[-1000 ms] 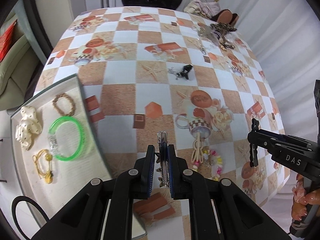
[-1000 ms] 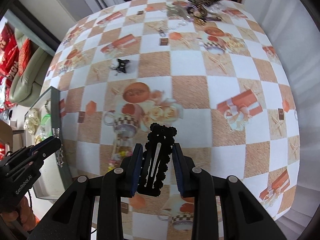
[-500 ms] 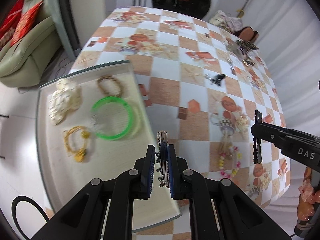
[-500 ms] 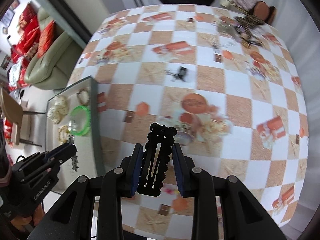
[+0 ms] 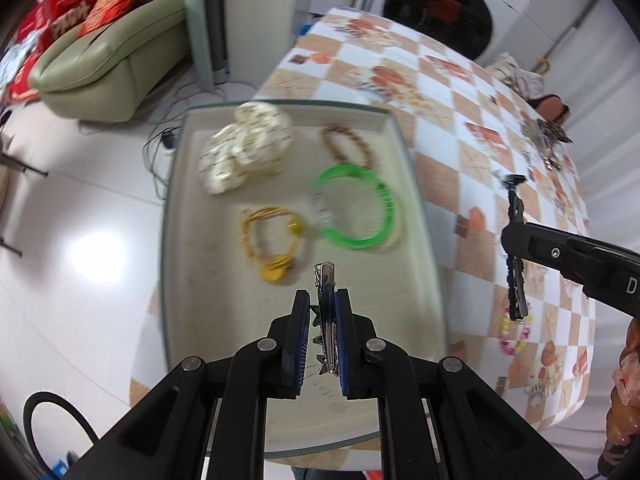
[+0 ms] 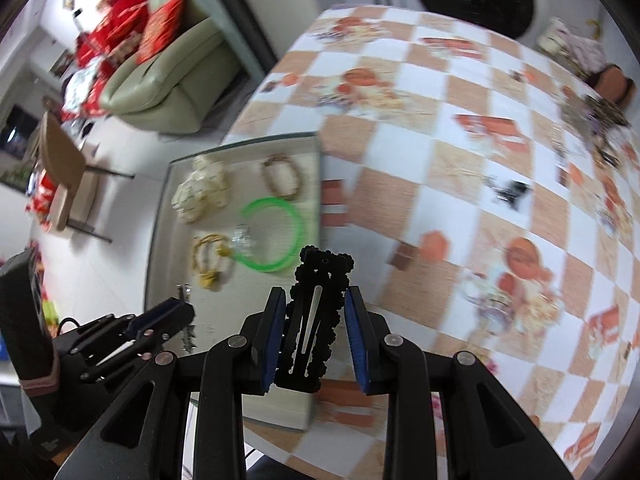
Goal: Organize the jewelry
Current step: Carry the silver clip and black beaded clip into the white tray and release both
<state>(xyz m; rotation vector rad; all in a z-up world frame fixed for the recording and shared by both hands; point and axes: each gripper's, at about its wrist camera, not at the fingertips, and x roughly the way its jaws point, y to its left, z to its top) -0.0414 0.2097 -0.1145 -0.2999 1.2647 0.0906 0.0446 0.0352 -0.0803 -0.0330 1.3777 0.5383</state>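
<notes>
Legible writing is scant: a single white letter "D" shows on the body of the right claw (image 5: 516,236) in the left wrist view; the small white print on the left claw's housing in the right wrist view is too blurred to read. The left claw (image 5: 323,322) is closed almost fully on a silver metal hair clip (image 5: 325,280), which stands upright between its blue pads over the near half of the tray (image 5: 416,216). The right claw is clamped on a black beaded snap clip (image 6: 316,320), its jaws partly apart around the clip's width, above the tray's right edge where it meets the counter (image 6: 440,160). The tray sits at the counter's left end and overhangs the edge toward the white floor (image 5: 80,240). Its far half holds a cream polka-dot scrunchie (image 5: 246,148), a brown beaded bracelet (image 5: 346,146), a green bangle (image 5: 356,206) and a yellow hair tie (image 5: 272,240), all close together; the near half is bare. On the checked counter cloth lie a small black clip (image 6: 508,192), well apart from the tray, and a cluster of further accessories (image 6: 592,120) at the far right edge. A green sofa with red cushions (image 5: 108,40) stands beyond the floor.
</notes>
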